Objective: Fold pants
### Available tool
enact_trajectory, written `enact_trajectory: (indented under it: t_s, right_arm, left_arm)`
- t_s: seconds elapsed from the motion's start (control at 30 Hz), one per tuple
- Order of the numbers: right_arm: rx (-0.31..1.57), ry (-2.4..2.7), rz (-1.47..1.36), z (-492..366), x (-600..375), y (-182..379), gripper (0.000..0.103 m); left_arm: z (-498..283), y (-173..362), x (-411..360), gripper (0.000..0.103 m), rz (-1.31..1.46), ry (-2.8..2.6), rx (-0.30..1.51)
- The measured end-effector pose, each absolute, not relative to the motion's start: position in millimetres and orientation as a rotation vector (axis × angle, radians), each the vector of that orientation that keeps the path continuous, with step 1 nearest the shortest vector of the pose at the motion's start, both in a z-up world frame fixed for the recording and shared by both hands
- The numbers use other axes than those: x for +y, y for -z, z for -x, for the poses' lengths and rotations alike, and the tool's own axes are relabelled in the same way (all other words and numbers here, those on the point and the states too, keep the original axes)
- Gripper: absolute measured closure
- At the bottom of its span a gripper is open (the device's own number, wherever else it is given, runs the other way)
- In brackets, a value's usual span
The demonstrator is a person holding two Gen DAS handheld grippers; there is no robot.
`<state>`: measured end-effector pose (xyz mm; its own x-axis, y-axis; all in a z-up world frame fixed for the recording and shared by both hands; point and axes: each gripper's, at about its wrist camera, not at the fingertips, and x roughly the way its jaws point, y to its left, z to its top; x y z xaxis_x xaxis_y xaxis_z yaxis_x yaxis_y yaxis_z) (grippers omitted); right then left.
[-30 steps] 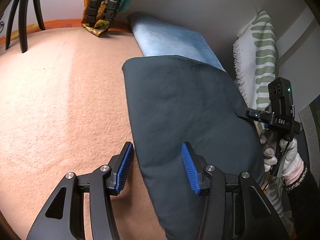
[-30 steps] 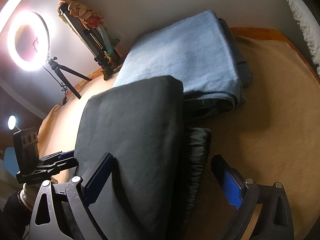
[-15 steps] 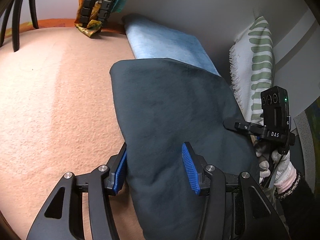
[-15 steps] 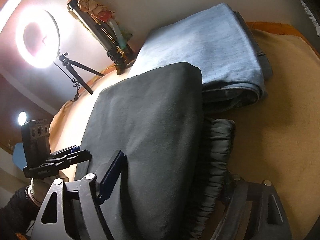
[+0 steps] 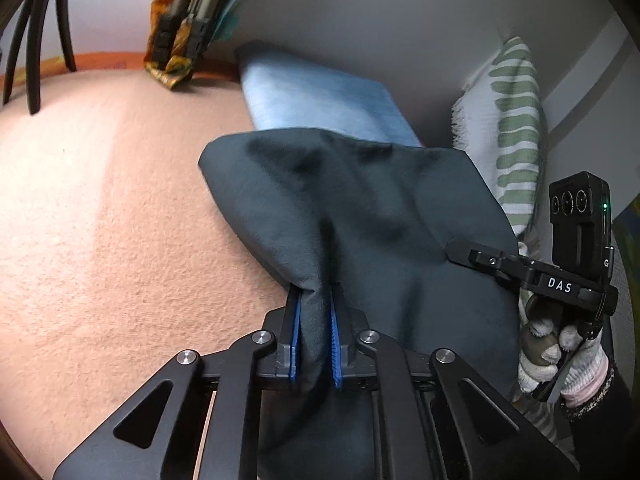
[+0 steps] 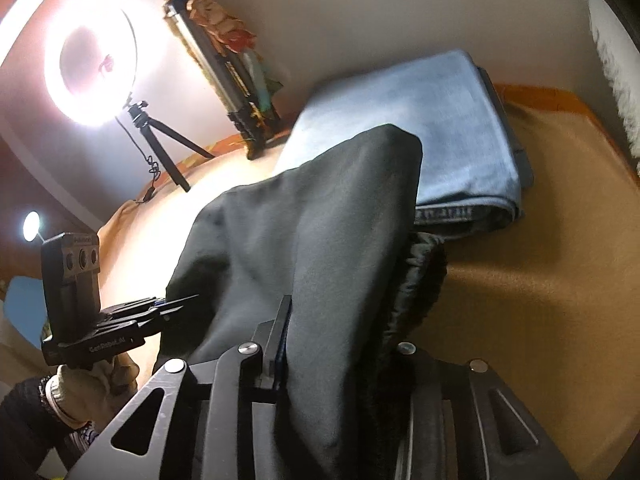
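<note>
Left hand-held gripper (image 5: pixel 315 336) is clamped on the near edge of the dark pants (image 5: pixel 360 208), a bunched fold of cloth pinched between the blue pads (image 5: pixel 296 344). Right hand-held gripper (image 6: pixel 340 360) is closed on the same near edge at the elasticated waistband (image 6: pixel 420 280) side; its far finger is hidden by fabric, but the cloth is seen gripped and lifted.

The pants are held raised off the peach blanket (image 5: pixel 100 220), their far end draped against the folded blue jeans (image 6: pixel 420 120). A ring light (image 6: pixel 92 60) and a tripod bundle (image 6: pixel 224 76) stand beyond the jeans; a striped pillow (image 5: pixel 516 132) is beside the pants.

Step judged: near edge to be carried over toward the jeans for the next fold. Both grips should be kept level and moved together, the cloth kept taut between them, edges aligned before release. Slipping waistband layers are a likely risk.
</note>
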<state>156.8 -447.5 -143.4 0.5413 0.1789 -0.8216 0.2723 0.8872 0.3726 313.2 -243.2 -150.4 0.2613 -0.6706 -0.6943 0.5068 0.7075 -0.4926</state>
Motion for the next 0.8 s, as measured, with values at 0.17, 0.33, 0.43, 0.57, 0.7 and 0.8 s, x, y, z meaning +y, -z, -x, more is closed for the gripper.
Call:
enact_trajectory:
  t_s: [0.17, 0.33, 0.43, 0.57, 0.7, 0.8]
  right_arm:
    - [0.992, 0.074, -0.435, -152.8, -433.2, 128.6, 0.074]
    - [0.977, 0.08, -0.416, -147.5, -426.0, 116.3, 0.074]
    - [0.966, 0.09, -0.407, -144.7, -422.0, 107.3, 0.075]
    - [0.944, 0.099, -0.405, -138.7, -418.9, 95.1, 0.075]
    - [0.918, 0.107, -0.397, -132.8, -416.2, 80.0, 0.075]
    - [0.89, 0.114, -0.393, -132.4, -416.1, 67.8, 0.075]
  left_arm:
    - [-301.7, 131.4, -246.5, 0.095, 0.141, 0.829, 0.976]
    - [-294.1, 116.4, -246.8, 0.095, 0.129, 0.845, 0.937]
    - [-291.8, 109.4, -243.5, 0.095, 0.133, 0.851, 0.923]
    - [-286.2, 98.5, -240.9, 0.095, 0.127, 0.861, 0.9]
    - [-282.8, 83.4, -242.5, 0.095, 0.11, 0.872, 0.865]
    - [-282.1, 71.8, -242.4, 0.095, 0.106, 0.879, 0.839]
